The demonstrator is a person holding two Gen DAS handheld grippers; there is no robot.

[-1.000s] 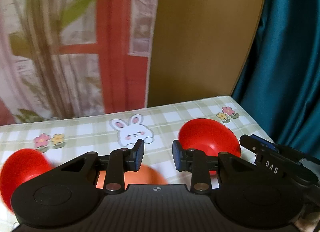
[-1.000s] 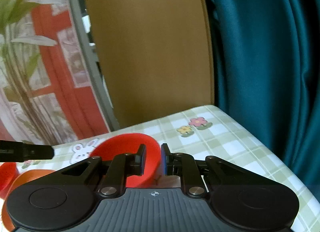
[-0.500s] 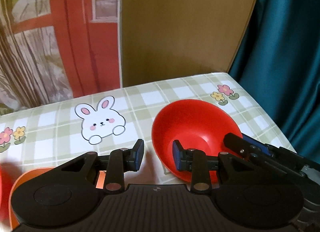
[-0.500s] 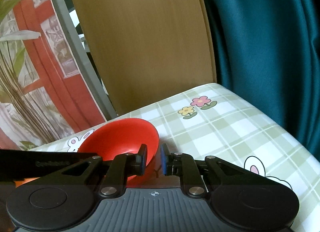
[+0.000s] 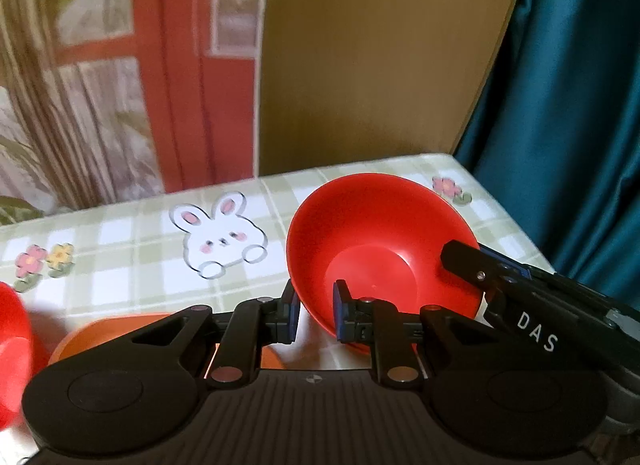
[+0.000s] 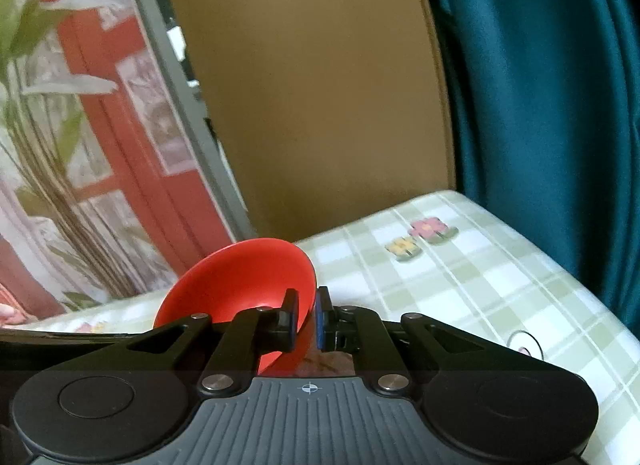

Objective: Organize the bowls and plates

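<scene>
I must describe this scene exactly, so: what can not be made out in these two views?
- Orange plate, left wrist view: mostly hidden behind the left tool.
- Second red dish, same view: cut off by the left edge, blurred.
- Left tool's jaws have just been closing around the red bowl's rim; whether the pads press is unclear.
- Whether the bowl touches the tablecloth: its own wall hides the underside.

White letters "DAS" on the right tongs' point(image 5: 472, 265) black finger
</scene>
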